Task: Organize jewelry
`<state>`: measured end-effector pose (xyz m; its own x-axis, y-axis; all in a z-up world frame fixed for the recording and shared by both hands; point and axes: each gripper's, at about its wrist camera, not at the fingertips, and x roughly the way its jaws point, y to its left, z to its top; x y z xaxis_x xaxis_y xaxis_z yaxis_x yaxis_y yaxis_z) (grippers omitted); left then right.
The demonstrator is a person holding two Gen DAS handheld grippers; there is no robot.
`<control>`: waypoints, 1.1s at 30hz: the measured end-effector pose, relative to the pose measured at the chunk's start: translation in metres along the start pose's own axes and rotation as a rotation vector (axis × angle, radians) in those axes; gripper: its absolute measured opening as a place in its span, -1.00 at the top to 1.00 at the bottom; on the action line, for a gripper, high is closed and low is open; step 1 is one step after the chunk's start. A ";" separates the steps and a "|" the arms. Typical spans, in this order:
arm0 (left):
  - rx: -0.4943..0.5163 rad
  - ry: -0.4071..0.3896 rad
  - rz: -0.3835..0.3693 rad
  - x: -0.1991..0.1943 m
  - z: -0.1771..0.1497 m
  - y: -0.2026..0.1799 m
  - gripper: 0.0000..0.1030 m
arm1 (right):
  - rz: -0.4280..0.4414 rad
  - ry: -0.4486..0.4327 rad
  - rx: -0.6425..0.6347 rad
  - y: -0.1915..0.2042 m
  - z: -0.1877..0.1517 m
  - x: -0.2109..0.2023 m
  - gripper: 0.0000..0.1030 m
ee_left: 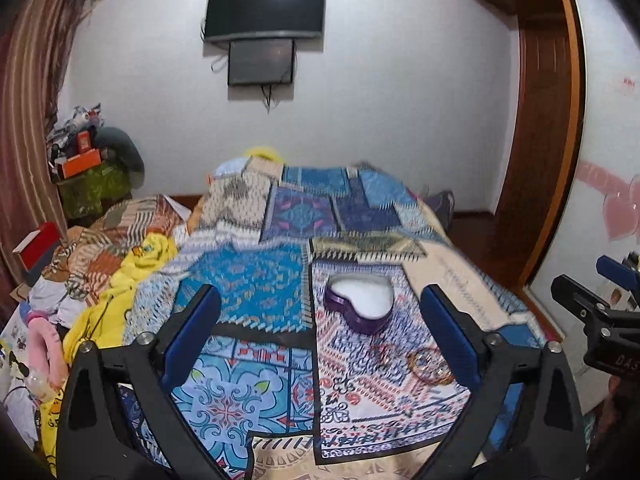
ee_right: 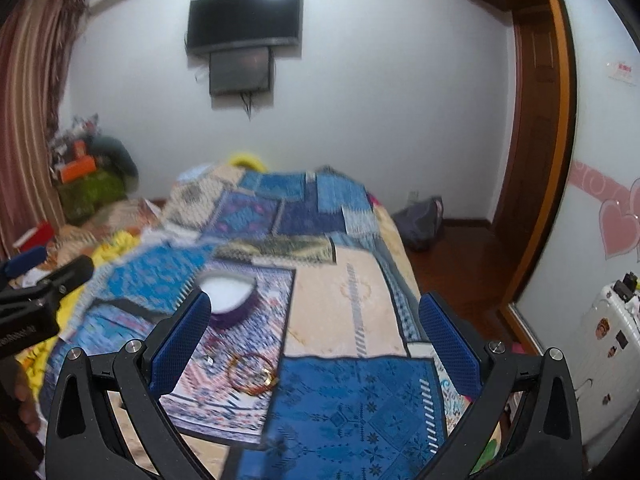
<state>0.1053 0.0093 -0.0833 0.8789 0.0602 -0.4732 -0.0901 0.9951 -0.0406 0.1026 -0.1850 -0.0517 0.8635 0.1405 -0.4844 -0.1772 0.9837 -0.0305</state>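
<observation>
A purple heart-shaped jewelry box [ee_left: 360, 303] with a white lining lies open on the patchwork bedspread; it also shows in the right wrist view [ee_right: 232, 300], partly behind my left finger. Gold and red bangles [ee_left: 430, 366] lie on the spread nearer to me, also in the right wrist view [ee_right: 253, 373]. A thin chain [ee_left: 380, 354] lies beside them. My left gripper [ee_left: 320, 320] is open and empty above the spread. My right gripper [ee_right: 314, 330] is open and empty, with the bangles below and between its fingers. The right gripper shows at the left view's right edge [ee_left: 592, 312].
The bed [ee_left: 256, 280] is covered in a blue patterned patchwork. Yellow clothing [ee_left: 120, 292] and clutter lie on its left. A TV [ee_left: 264, 8] hangs on the far wall. A wooden door [ee_right: 536, 128] and a white suitcase [ee_right: 608, 344] stand to the right.
</observation>
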 end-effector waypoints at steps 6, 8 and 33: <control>0.023 0.164 -0.053 0.050 -0.024 -0.005 -0.62 | 0.027 0.145 -0.003 -0.005 -0.018 0.040 -1.00; 0.024 0.221 -0.079 0.065 -0.032 -0.007 -0.56 | 0.046 0.189 -0.001 -0.007 -0.024 0.052 -1.00; 0.074 0.481 -0.311 0.135 -0.069 -0.040 0.39 | 0.343 0.415 -0.140 0.031 -0.042 0.119 0.45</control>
<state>0.1949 -0.0278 -0.2065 0.5455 -0.2609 -0.7965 0.1862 0.9643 -0.1883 0.1796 -0.1427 -0.1472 0.4916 0.3668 -0.7898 -0.5011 0.8609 0.0879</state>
